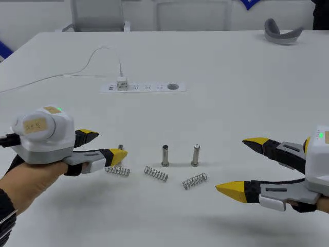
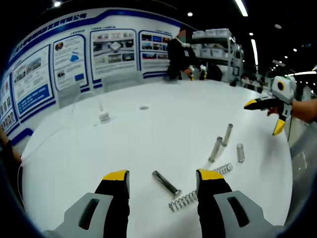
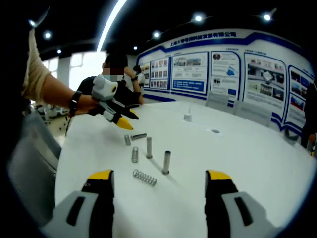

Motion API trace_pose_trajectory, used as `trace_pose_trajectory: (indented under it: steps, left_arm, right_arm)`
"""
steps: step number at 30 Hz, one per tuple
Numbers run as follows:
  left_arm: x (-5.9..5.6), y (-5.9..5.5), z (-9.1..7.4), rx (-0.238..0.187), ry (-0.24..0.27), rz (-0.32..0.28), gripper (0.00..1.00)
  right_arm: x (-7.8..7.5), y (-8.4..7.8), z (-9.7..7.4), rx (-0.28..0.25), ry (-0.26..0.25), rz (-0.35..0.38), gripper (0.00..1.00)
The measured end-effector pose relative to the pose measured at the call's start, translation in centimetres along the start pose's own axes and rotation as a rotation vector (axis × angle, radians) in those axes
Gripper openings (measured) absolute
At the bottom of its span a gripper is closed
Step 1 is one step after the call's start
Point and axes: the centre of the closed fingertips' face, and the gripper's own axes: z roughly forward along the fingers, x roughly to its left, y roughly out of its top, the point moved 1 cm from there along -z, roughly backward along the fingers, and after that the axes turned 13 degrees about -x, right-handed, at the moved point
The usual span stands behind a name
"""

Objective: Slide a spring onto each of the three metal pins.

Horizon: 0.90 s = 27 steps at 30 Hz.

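The left claw [image 1: 103,144] hovers low over the white surface [image 1: 231,92], held from below by a hand [image 1: 25,180]. Its yellow-tipped jaws are spread apart with nothing between them. The right claw [image 1: 241,164] is well apart on the opposite side, likewise released, with its jaws wide and empty.

Between the two claws stand three metal pins in a row. The left pin [image 1: 121,147] is just beyond the left claw's lower tip (partly hidden by it in the head view). The middle pin [image 1: 165,155] and the right pin [image 1: 195,155] both stand upright in the clear. On the near side of the row three springs lie flat on the surface: the left spring [image 1: 117,171], the middle spring [image 1: 156,173] and the right spring [image 1: 195,180]. None of them is on a pin.

In the left gripper view the nearest pin and spring lie just ahead of that claw's open tips.

Farther back, a socket strip [image 1: 142,87] is set into the surface, with a white plug [image 1: 122,82] and a thin cable [image 1: 77,69] trailing away from it. A grey curved object [image 1: 281,32] rests near the far right edge.
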Motion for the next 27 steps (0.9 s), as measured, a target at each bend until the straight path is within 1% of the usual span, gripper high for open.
trace_pose_trajectory:
  steps: [5, 8, 9, 14, 21, 24, 27]
  left_arm:
    - [0.3, -0.8, 0.6, 0.050, 0.015, -0.003, 0.52]
    - [0.4, -1.1, 1.0, 0.066, 0.030, -0.011, 0.49]
    - [0.5, -1.3, 1.1, 0.079, 0.039, -0.017, 0.47]
    - [0.4, -1.7, 1.9, 0.111, 0.049, -0.020, 0.43]
    - [0.5, -2.2, 2.8, 0.153, 0.078, -0.036, 0.34]
    - [0.5, -2.6, 2.9, 0.179, 0.089, -0.033, 0.30]
    - [0.5, -2.8, 2.9, 0.194, 0.096, -0.040, 0.25]
  right_arm:
    - [-0.1, -0.3, -0.1, 0.004, -0.006, 0.005, 0.76]
    - [-0.1, -0.4, -0.1, 0.006, -0.007, 0.008, 0.76]
    - [0.0, -0.5, -0.1, 0.006, -0.006, 0.010, 0.76]
    - [0.0, -0.4, -0.1, 0.004, -0.003, 0.009, 0.76]
    - [-0.1, -0.6, -0.2, 0.005, -0.008, 0.013, 0.76]
    - [-0.2, -0.6, -0.2, 0.006, -0.013, 0.016, 0.76]
    - [-0.3, -0.7, -0.3, 0.004, -0.015, 0.020, 0.76]
